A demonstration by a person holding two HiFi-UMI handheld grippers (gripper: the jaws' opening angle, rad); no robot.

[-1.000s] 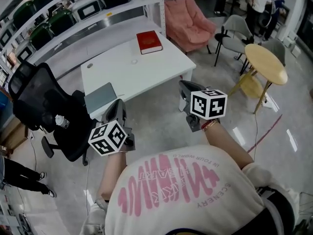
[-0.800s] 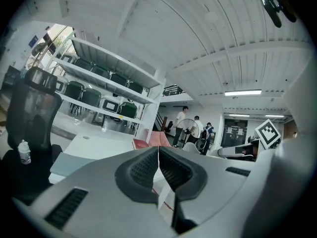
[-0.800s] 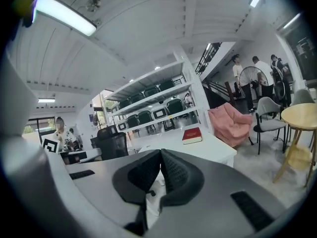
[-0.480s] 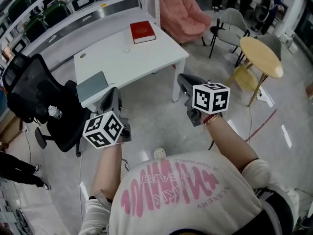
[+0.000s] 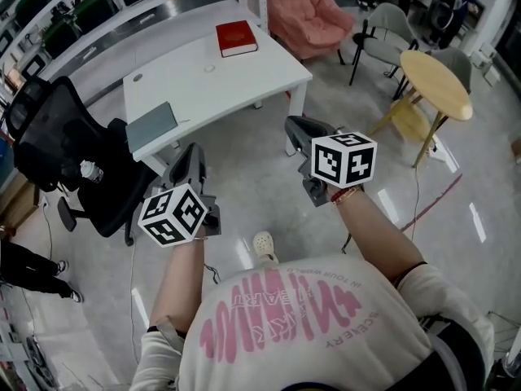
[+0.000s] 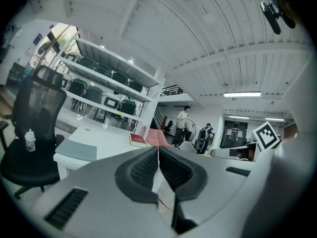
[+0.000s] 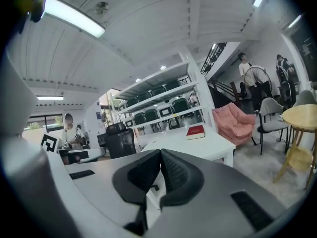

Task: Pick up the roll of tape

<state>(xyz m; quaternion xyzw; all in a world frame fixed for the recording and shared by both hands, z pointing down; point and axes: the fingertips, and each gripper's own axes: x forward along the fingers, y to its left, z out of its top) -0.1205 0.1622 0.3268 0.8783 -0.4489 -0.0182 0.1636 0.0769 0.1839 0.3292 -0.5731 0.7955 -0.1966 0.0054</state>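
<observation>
A small pale ring, which looks like the roll of tape [image 5: 209,68], lies on the white table [image 5: 244,88] near its far side. My left gripper [image 5: 192,160] hangs over the floor just off the table's near left corner, shut with nothing in it; in the left gripper view its pads [image 6: 148,165] meet in front of the table. My right gripper [image 5: 294,129] is held off the table's near right corner, also shut and empty [image 7: 160,155]. Both are well short of the ring.
A red book [image 5: 236,37] lies at the table's far end and a grey notebook [image 5: 152,126] at its near left edge. A black office chair [image 5: 61,149] stands left, a pink armchair [image 5: 313,10] and a round wooden table [image 5: 438,84] right. People stand far off.
The person has stepped forward; a shoe now shows on the floor. Both grippers have moved a little nearer the table and stay shut.
</observation>
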